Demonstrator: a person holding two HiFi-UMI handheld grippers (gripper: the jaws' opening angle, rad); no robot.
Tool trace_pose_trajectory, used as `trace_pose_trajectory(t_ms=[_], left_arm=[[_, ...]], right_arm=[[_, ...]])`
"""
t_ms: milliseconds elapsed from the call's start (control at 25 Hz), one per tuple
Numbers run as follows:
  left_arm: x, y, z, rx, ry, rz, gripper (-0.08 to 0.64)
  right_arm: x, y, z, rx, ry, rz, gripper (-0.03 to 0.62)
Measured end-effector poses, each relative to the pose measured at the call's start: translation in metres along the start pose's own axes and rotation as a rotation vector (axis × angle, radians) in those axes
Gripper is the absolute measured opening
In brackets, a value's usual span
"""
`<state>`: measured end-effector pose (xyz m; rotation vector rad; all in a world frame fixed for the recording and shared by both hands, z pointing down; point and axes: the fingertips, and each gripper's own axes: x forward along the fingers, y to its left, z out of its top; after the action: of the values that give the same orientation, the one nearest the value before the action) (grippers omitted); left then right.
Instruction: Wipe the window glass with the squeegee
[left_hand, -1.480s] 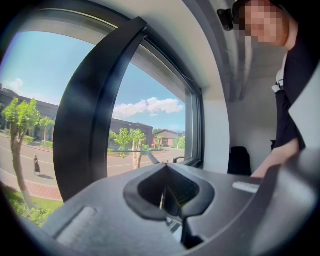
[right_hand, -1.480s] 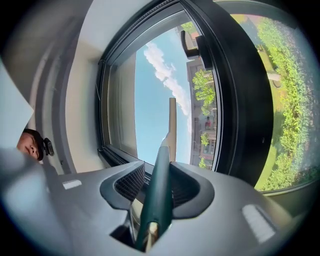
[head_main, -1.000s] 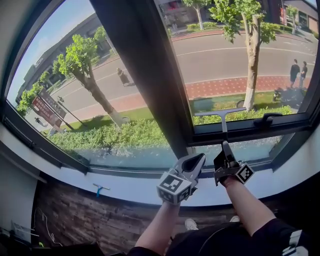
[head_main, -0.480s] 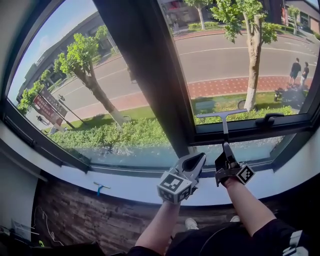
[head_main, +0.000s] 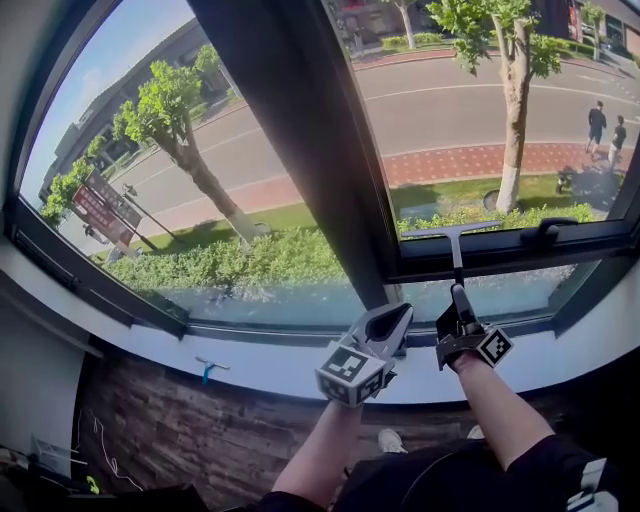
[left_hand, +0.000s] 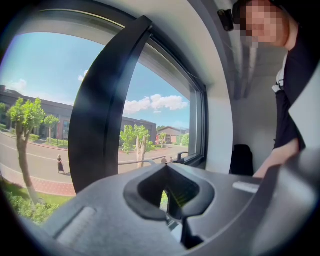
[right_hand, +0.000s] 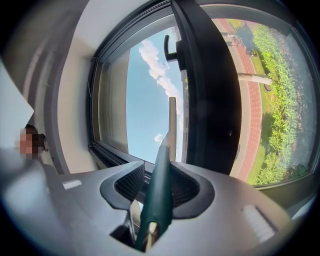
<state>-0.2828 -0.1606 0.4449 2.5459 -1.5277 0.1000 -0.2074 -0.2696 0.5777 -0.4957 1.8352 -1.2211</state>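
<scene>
Comparing the head view with a second earlier, the squeegee (head_main: 452, 262) has crept only slightly. Its blade, straight ahead of the right gripper (head_main: 458, 303) fingertips, now lies closer above the lower rail (head_main: 500, 255) of the window glass (head_main: 470, 130). In my judgement this stroke is near its bottom end, and a lift and reset comes next. The left gripper (head_main: 396, 318) remains just to the left of the right one, apart from the glass.

Left gripper view: the left gripper (left_hand: 166, 195) has its fingers drawn together with nothing between them.

Right gripper view: the right gripper (right_hand: 159, 184) is clamped on the squeegee's dark green handle (right_hand: 161, 175). The blade runs beyond the fingertips against the glass, beside the dark mullion (right_hand: 210, 90).
</scene>
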Motion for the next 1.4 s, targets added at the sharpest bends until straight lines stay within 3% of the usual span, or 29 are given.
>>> trace_pose_trajectory(t_ms=[680,1400], left_arm=[[0.003,-0.001,-0.010,-0.005,0.012,0.000,0.002],[0.002,-0.004,-0.014,-0.018,0.019,-0.010,0.002]], right_arm=[[-0.019,-0.030,-0.006,0.091,0.017,-0.054,0.163],[-0.022,-0.027,-0.009,0.117,0.028,-0.035,0.164]])
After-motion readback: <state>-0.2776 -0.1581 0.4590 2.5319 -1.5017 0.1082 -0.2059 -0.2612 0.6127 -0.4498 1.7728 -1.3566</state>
